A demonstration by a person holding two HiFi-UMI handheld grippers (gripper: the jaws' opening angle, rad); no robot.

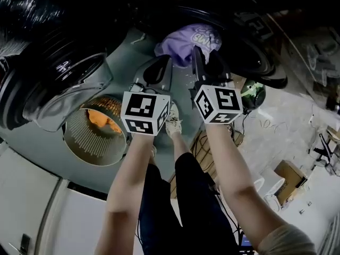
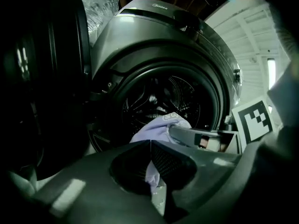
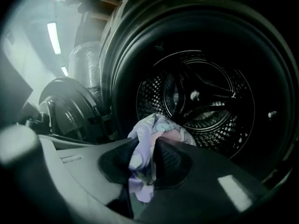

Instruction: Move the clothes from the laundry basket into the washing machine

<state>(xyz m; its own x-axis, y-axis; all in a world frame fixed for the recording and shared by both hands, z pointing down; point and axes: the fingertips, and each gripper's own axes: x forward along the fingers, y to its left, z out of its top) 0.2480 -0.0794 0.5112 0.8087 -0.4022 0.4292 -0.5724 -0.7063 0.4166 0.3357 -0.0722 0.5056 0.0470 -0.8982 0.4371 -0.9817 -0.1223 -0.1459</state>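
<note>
Overhead, in the head view, both tools reach to the mouth of the washing machine (image 1: 125, 54), whose inside is so dark that nothing in it can be made out. The left tongs (image 1: 162, 60) and the right tongs (image 1: 197, 52) are each clamped on one lavender garment (image 1: 183, 44) held at that opening. The garment has pale lettering on it, but it is upside down, creased and unreadable. Lower left stands the round laundry basket (image 1: 79, 145) with an orange cloth (image 1: 103, 122) in it, partly covered by the open door (image 1: 56, 81). The person's arms and dark trousers hide the floor below, and the clutter at the right is too small to name. Next, in the left gripper view, the left tongs are closed on a fold of the garment, which hangs down between them; the drum (image 2: 163, 94) behind it is dim. The word "Midea" (image 2: 161, 5) can be read on the machine's top panel. The right tongs' marker cube (image 2: 253, 121) is cut off by the right edge. Lastly, in the right gripper view, the right tongs pinch the bunched garment, which here shows a pastel pattern, in front of the perforated drum. The picture's edges fade into black.
</note>
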